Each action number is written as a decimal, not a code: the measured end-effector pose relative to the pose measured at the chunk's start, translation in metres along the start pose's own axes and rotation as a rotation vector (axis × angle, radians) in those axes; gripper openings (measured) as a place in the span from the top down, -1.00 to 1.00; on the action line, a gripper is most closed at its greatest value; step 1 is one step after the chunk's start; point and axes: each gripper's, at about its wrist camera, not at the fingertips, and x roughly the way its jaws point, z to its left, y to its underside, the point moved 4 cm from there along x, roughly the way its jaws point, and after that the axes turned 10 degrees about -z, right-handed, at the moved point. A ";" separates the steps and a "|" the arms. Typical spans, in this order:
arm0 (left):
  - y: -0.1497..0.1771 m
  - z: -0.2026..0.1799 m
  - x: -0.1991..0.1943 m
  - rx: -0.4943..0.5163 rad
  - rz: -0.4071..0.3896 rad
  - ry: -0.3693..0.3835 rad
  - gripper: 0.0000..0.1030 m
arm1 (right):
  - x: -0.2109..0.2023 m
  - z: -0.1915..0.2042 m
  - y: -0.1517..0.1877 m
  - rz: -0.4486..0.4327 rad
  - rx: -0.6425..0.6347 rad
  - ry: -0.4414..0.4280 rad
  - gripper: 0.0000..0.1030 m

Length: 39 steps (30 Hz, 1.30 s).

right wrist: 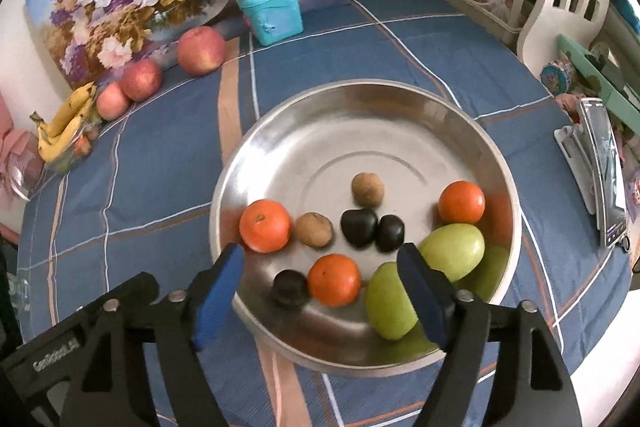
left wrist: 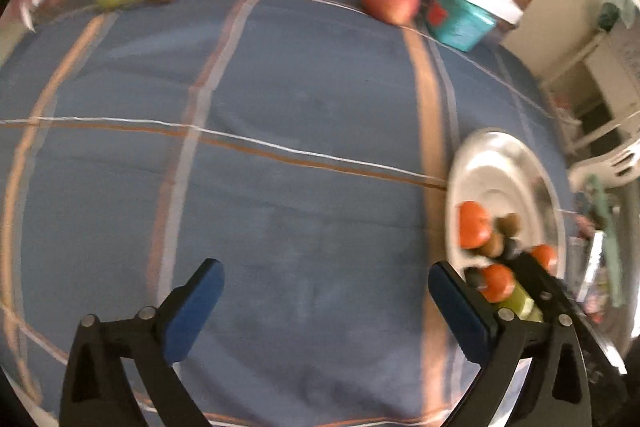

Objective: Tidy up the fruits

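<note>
Fingers [right wrist: 218, 291] astride orange [right wrist: 334, 279], apart

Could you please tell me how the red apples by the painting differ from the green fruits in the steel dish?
The red round apples sit on the blue cloth, outside the steel dish; the green oval fruits lie inside it. The apples are rounder, the green fruits more elongated. Both look smooth-skinned and similar in size.

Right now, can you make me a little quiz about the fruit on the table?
1. How many oranges lie in the metal bowl?
2. True or false: the bananas are inside the bowl.
3. The right gripper is: A) shut on an apple, B) open above the bowl, C) holding a banana.

Key: 1) three. 2) false, they lie by the wall beside the apples. 3) B.
</note>
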 end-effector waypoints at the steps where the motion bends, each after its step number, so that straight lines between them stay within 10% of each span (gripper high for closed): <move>1: 0.001 0.005 -0.003 0.016 -0.016 -0.031 -1.00 | -0.001 0.004 0.003 -0.001 -0.016 0.002 -0.82; 39: 0.025 0.053 -0.049 0.053 -0.085 -0.279 -1.00 | -0.040 0.039 0.027 -0.064 -0.163 0.030 -0.82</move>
